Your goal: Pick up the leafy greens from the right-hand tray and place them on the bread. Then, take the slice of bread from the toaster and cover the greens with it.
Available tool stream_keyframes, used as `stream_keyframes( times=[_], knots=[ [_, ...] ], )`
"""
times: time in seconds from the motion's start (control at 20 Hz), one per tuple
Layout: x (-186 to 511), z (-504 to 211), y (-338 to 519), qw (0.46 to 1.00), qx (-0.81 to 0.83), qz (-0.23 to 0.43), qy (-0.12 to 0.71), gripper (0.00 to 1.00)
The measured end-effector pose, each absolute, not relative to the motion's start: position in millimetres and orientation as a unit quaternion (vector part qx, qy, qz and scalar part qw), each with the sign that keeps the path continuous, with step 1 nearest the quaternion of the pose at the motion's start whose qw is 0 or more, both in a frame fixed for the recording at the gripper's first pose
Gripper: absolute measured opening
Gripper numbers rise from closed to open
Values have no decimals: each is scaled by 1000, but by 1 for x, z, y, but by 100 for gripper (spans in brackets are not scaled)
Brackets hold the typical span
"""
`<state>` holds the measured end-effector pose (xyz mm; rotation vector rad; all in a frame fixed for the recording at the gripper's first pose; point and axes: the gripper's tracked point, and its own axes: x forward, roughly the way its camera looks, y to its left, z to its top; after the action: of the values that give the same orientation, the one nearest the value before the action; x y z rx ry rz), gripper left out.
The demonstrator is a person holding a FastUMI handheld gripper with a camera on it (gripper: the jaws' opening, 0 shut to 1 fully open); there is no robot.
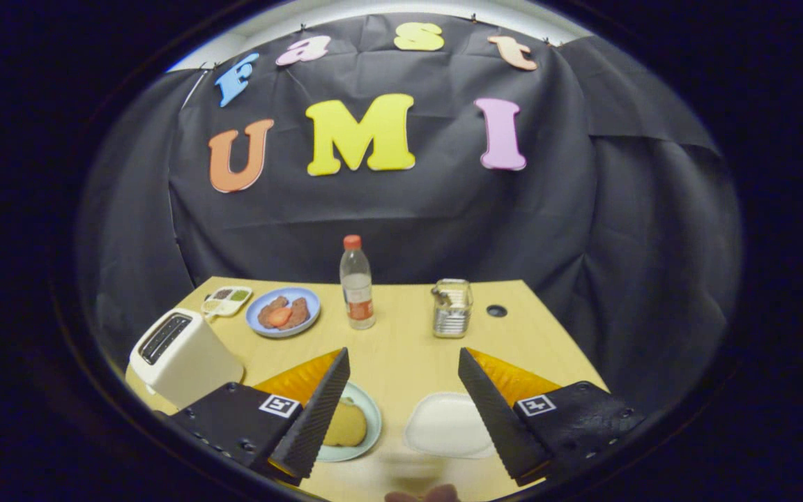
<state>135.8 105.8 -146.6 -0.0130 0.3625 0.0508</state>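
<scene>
Bread point(344, 424) beside open, empty claw point(403, 364)

My handheld gripper point(401, 390) shows two black wedge-shaped fingers point(314, 418) with ribbed inner faces and orange upper sides, each mounted on a matte black block dotted with small screws and carrying a white square tag printed with a black fiducial marker point(280, 406).

No text, brand or number can be read. The bottle point(357, 282) has an orange label, too small to read. Each side of the gripper point(403, 367) carries a square black-and-white marker without letters.
</scene>
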Motion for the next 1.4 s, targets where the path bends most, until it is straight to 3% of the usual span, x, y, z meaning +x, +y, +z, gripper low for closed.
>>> stream_keyframes(
  times=[0.35,0.6,1.4],
  knots=[
    [89,-7,36,998,-23,3,57,97],
    [52,42,6,1000,6,-10,22,96],
    [20,53,15,1000,12,16,-15,96]
  ],
)
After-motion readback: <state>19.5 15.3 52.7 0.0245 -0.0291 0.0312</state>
